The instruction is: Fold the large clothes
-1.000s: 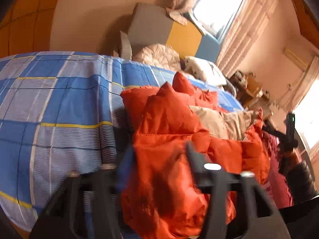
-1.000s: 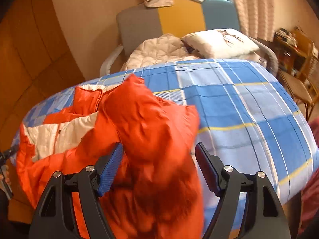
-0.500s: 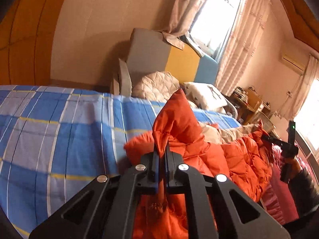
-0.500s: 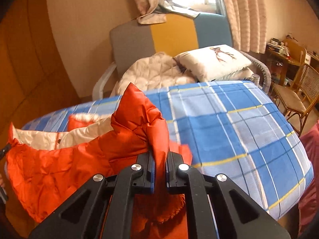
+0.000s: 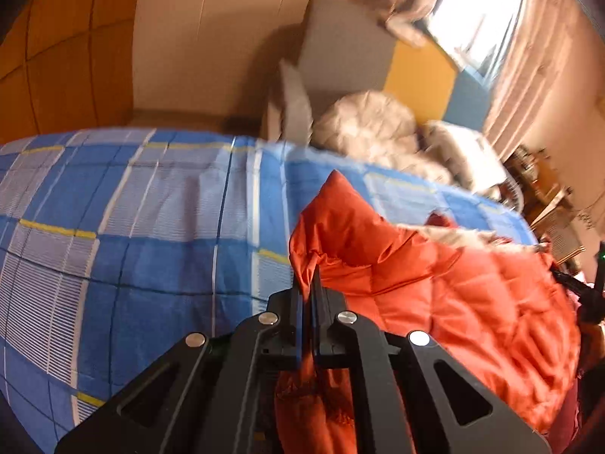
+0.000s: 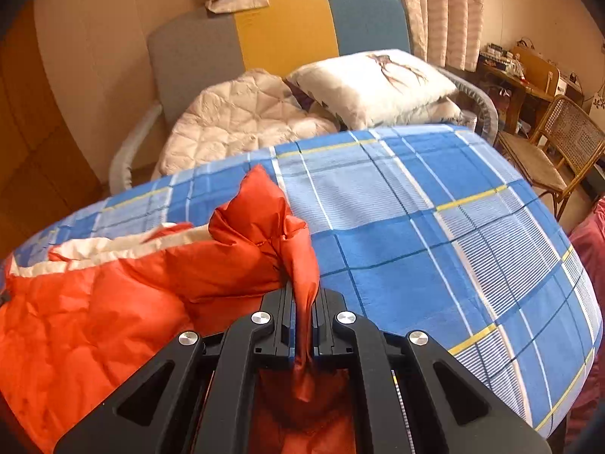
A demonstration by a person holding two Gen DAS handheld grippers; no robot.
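An orange quilted jacket (image 5: 435, 283) with a cream lining lies on a blue plaid bed cover (image 5: 132, 227). My left gripper (image 5: 307, 291) is shut on a pinched fold of the jacket's edge, which stands up above the jaws. In the right wrist view the same jacket (image 6: 94, 321) spreads to the left over the plaid cover (image 6: 453, 246), its cream lining (image 6: 113, 246) showing. My right gripper (image 6: 304, 295) is shut on another fold of orange fabric, which hangs down between the jaws.
Behind the bed stands a grey, yellow and blue armchair (image 6: 272, 38) with a quilted cream blanket (image 6: 242, 121) and a white pillow (image 6: 374, 83). A wicker chair (image 6: 556, 147) and a wooden desk (image 6: 522, 75) stand at the right. Curtains (image 6: 442, 7) hang at the window.
Both grippers closed on the orange jacket a second ago and have since lifted and drawn its edges outward. The jacket now lies more spread between them.
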